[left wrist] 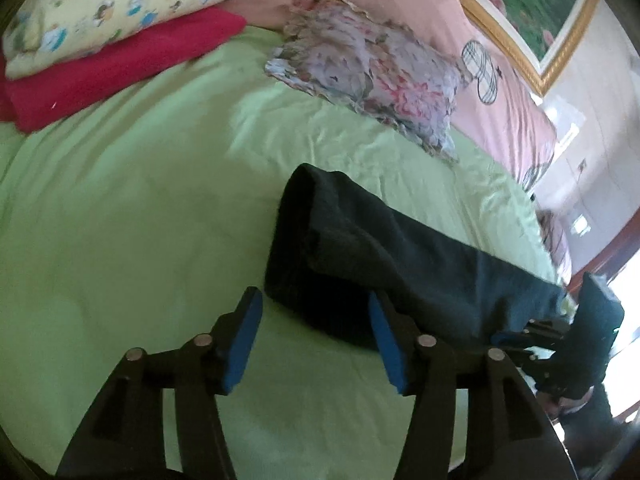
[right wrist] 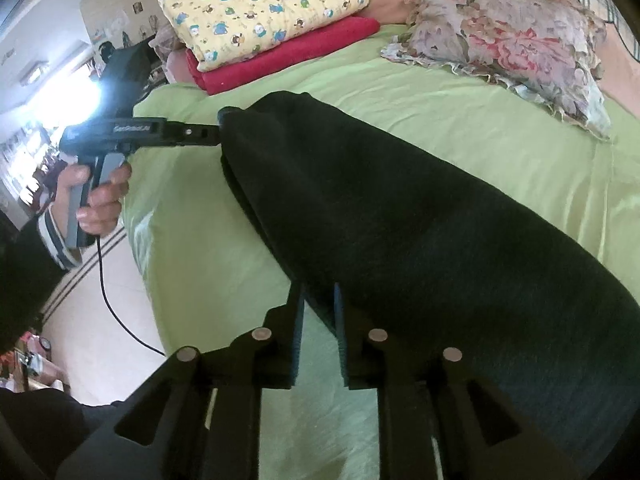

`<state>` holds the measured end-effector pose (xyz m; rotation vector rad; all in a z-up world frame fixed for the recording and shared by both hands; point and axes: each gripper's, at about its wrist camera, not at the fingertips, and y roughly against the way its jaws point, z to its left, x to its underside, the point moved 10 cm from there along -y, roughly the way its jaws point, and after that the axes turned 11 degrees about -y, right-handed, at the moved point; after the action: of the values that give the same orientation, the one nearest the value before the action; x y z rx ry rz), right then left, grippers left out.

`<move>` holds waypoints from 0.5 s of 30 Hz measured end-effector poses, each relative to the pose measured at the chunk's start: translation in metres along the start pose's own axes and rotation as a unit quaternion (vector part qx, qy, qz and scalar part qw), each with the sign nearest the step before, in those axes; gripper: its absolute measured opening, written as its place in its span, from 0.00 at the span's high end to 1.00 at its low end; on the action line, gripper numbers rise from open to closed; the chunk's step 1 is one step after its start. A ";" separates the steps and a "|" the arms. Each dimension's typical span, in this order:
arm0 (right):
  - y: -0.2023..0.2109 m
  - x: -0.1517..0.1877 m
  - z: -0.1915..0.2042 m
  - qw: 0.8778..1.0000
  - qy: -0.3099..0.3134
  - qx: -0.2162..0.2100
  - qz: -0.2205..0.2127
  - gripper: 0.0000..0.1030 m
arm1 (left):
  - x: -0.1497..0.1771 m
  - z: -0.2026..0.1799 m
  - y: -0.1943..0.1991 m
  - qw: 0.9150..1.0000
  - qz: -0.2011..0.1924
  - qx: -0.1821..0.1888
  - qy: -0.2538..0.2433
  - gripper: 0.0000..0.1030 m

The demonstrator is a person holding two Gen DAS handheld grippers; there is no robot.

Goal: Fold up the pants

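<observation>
Dark folded pants (left wrist: 384, 248) lie on the green bedsheet (left wrist: 140, 220), stretching to the right. My left gripper (left wrist: 316, 316) is open, its blue pads (left wrist: 244, 340) at the near end of the pants, the right pad touching the cloth edge. In the right wrist view the pants (right wrist: 400, 220) run from the far left to the near right. My right gripper (right wrist: 320, 312) is shut on the pants' near edge. The left gripper also shows there (right wrist: 218, 128), at the far end of the pants, held by a hand.
A yellow patterned quilt (right wrist: 264, 4) sits on a red folded blanket (right wrist: 288, 56) at the back. A floral pillow (right wrist: 508, 40) lies against the pink headboard (left wrist: 400, 0). The bed edge and tiled floor (right wrist: 100, 320) are on the left of the right wrist view.
</observation>
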<state>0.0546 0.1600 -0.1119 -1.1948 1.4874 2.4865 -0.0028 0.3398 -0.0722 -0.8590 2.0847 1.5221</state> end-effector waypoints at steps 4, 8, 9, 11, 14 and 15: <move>0.008 0.000 -0.002 1.000 -0.021 -0.013 -0.010 0.77 | 0.001 -0.004 0.007 0.999 -0.006 0.008 0.048 0.32; 0.020 -0.005 -0.010 0.997 -0.060 -0.035 -0.026 0.72 | -0.001 -0.013 0.006 0.996 0.001 0.008 0.084 0.27; 0.023 -0.007 -0.014 0.996 -0.070 -0.038 -0.031 0.71 | 0.000 -0.014 0.005 0.995 0.005 0.007 0.099 0.27; 0.030 -0.010 -0.020 0.994 -0.089 -0.042 -0.041 0.69 | -0.002 -0.018 0.004 0.993 0.002 0.004 0.116 0.27; 0.039 -0.017 -0.029 0.991 -0.113 -0.044 -0.055 0.68 | -0.003 -0.026 0.000 0.993 0.010 -0.007 0.121 0.26; 0.042 -0.018 -0.032 0.990 -0.119 -0.044 -0.060 0.66 | -0.002 -0.027 -0.004 0.992 0.016 -0.010 0.126 0.26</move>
<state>0.0712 0.1190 -0.0777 -0.9256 1.2234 2.5310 0.0023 0.3137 -0.0647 -1.0781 2.2726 1.5198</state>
